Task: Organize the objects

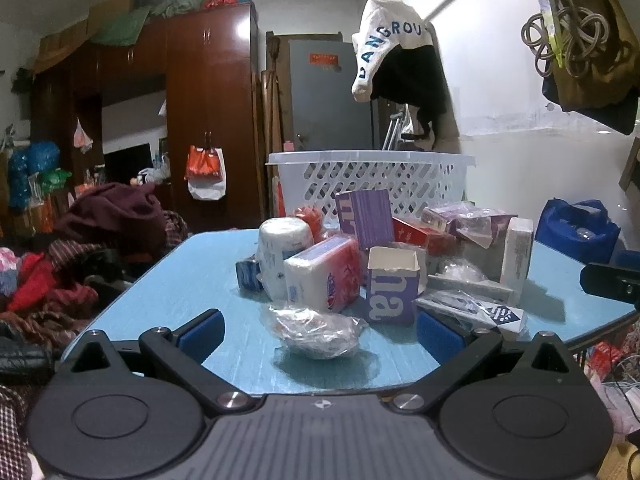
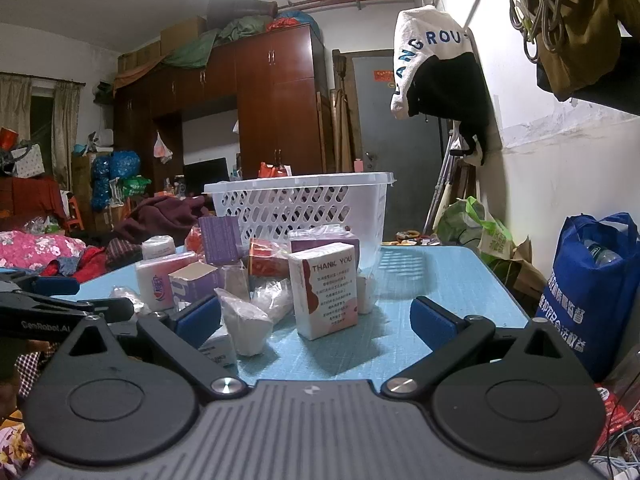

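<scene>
A cluttered room with a dark wooden wardrobe (image 2: pixel 276 96), a grey door (image 1: pixel 332 96) and heaped clothes (image 1: pixel 80 264) surrounds a blue tabletop (image 1: pixel 172 288) loaded with small packages.

Nearest, both tongs hang just short of the pile with nothing between their blue pads. The left tongs (image 1: pixel 320 330) are spread wide, and at their 12 o'clock lies a crinkled plastic-wrapped bundle (image 1: pixel 318 330), almost between the tips. The right tongs (image 2: pixel 316 316) are likewise released, facing a white "THANK YOU" box (image 2: pixel 326 290) at 12 o'clock and a white wrapped packet (image 2: pixel 244 324) at 10 o'clock.

Farther in sit an open purple carton (image 1: pixel 392 288), a tissue pack (image 1: pixel 324 272), a paper roll (image 1: pixel 280 240) and a red box (image 1: pixel 420 234) — a loose jumble. Beyond it, at 12 o'clock, stands the white plastic basket (image 1: pixel 372 182), seemingly empty as far as its lattice shows.

The sorting looks barely begun, with a first grasp being lined up. The next move probably calls for easing forward, closing on the nearest item, then carrying it over the pile into the basket — soft wrapping may slip or crush.
</scene>
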`<state>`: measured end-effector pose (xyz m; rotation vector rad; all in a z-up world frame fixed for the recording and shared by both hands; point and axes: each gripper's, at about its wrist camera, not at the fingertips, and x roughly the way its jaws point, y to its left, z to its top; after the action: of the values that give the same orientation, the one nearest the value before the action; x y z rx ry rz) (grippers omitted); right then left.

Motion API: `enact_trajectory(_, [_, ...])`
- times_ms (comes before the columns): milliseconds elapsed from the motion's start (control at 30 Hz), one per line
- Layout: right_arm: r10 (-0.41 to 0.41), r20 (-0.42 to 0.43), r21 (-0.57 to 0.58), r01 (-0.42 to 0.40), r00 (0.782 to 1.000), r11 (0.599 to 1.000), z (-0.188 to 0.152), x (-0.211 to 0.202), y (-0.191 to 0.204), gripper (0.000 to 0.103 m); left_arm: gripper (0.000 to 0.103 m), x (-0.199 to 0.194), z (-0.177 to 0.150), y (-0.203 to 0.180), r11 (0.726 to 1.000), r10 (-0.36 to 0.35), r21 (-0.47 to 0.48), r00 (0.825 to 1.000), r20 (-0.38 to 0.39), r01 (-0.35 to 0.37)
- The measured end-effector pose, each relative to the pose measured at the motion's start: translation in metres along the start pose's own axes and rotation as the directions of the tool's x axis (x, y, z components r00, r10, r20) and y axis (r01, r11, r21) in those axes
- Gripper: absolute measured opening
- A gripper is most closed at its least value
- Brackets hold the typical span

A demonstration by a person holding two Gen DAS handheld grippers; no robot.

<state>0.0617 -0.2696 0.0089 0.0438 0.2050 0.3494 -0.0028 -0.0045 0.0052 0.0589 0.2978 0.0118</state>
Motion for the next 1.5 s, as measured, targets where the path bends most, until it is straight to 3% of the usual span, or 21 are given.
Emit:
enact_trajectory(133, [0.019, 0.046, 0.022, -0.02, 0.999, 1.0, -0.001, -0.003, -0.004, 0.103, 0.103, -0.001, 0.0, -0.002, 0.999, 0.023, 0.029, 0.999, 0.036, -0.024])
enact_trajectory(200, [0.012, 0.114, 0.049, -0.017, 0.993, 0.999, -0.003, -0.008, -0.006, 0.103, 0.103, -0.003, 0.0, -0.002, 0.996, 0.063, 0.052, 0.993, 0.098, -0.068])
enact_trajectory(267, [-0.005, 0.137, 0.053, -0.002, 0.991, 0.999, -0.003, -0.008, -0.008, 0.103, 0.103, -0.005, 0.0, 0.002, 0.997, 0.055, 0.054, 0.987, 0.151, -0.064])
enact_trajectory(367, [-0.031, 0.113, 0.052, 0.025, 0.993, 0.998, -0.001, -0.005, -0.011, 0.103, 0.103, -0.002, 0.003, 0.01, 0.999, 0.006, 0.034, 0.993, 0.119, -0.01])
enact_trajectory(600, [0.007, 0.03, 0.033, -0.008, 1.0, 0.999, -0.002, 0.003, -0.01, 0.103, 0.103, 0.005, 0.002, 0.012, 1.0, -0.009, -0.001, 0.998, 0.056, 0.009])
enact_trajectory(900, [-0.025, 0.046, 0.043, 0.023, 0.999, 0.999, -0.003, 0.001, -0.011, 0.103, 0.103, 0.005, 0.0, 0.012, 1.0, -0.008, -0.026, 1.0, 0.018, 0.009])
enact_trajectory(1100, [0.008, -0.005, 0.007, -0.008, 1.0, 1.0, -0.006, 0.007, -0.006, 0.103, 0.103, 0.007, -0.001, 0.01, 1.0, -0.011, -0.027, 1.0, -0.007, 0.011])
enact_trajectory(1500, [0.04, 0.004, 0.001, -0.04, 0.999, 0.999, -0.005, 0.003, -0.007, 0.103, 0.103, 0.008, -0.004, 0.007, 1.0, -0.016, -0.013, 1.0, -0.019, 0.016])
